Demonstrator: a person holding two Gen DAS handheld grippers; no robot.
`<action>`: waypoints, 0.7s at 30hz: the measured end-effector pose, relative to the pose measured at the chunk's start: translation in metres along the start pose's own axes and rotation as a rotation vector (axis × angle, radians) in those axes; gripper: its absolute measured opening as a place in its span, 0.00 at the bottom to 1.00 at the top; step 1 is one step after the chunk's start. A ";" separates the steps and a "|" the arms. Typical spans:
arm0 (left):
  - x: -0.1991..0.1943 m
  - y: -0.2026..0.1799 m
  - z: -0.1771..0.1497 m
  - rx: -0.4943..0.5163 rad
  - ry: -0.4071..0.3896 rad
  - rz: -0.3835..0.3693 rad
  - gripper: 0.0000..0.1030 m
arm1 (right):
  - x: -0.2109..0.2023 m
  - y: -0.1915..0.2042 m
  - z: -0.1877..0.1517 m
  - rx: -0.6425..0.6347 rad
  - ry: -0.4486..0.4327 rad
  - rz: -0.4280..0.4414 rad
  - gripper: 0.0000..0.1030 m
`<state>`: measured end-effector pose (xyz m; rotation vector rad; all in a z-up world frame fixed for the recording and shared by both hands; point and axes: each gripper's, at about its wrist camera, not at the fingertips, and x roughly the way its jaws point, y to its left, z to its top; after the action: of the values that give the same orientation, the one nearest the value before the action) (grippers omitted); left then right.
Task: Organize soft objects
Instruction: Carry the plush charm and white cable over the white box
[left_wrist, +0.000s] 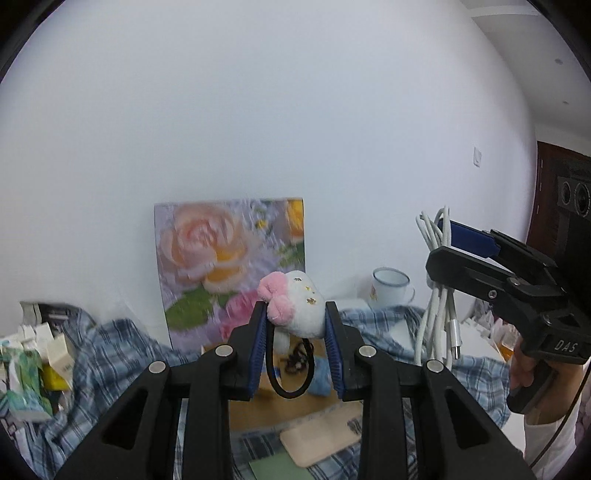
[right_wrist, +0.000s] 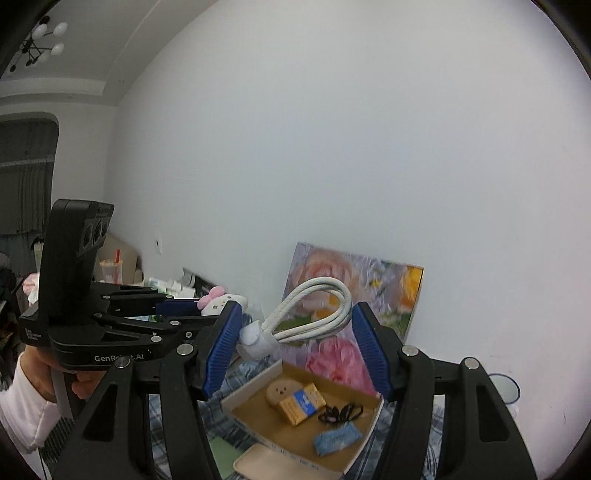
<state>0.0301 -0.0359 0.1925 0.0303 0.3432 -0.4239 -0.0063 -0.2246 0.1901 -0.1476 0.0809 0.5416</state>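
a person's two handheld claws hang above a cluttered table draped in a blue checked cloth, each carrying a soft item. the left claw is clamped on a white plush toy with a pink bow, a black elastic loop dangling beneath it. the right claw, at 3 o'clock from the left one, has a bundled white cable between its blue pads; the bundle's wrapped end leans on the left pad, and the left wrist view shows the coil gripped and hanging from the jaws. an open cardboard box sits at 6 o'clock below the cable, already holding a round tan toy, a small yellow-and-blue pack, black hair ties and a blue pouch. a flower painting leans on the wall at 12 o'clock, a white mug near it. to place well, each claw should probably descend over a bare patch of the box floor before letting go, one at a time, so the loop and cable tails do not snag on the box wall.
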 end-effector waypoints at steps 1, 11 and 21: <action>0.000 0.000 0.003 0.000 -0.006 0.004 0.30 | 0.000 -0.001 0.003 0.004 -0.009 -0.001 0.59; 0.008 0.000 0.028 0.009 -0.047 0.016 0.30 | 0.013 -0.016 0.022 0.048 -0.086 0.009 0.59; 0.043 0.010 0.024 -0.014 -0.027 0.028 0.30 | 0.043 -0.039 0.010 0.118 -0.063 -0.021 0.59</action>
<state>0.0785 -0.0461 0.2008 0.0152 0.3189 -0.3942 0.0505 -0.2342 0.2001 -0.0160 0.0500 0.5188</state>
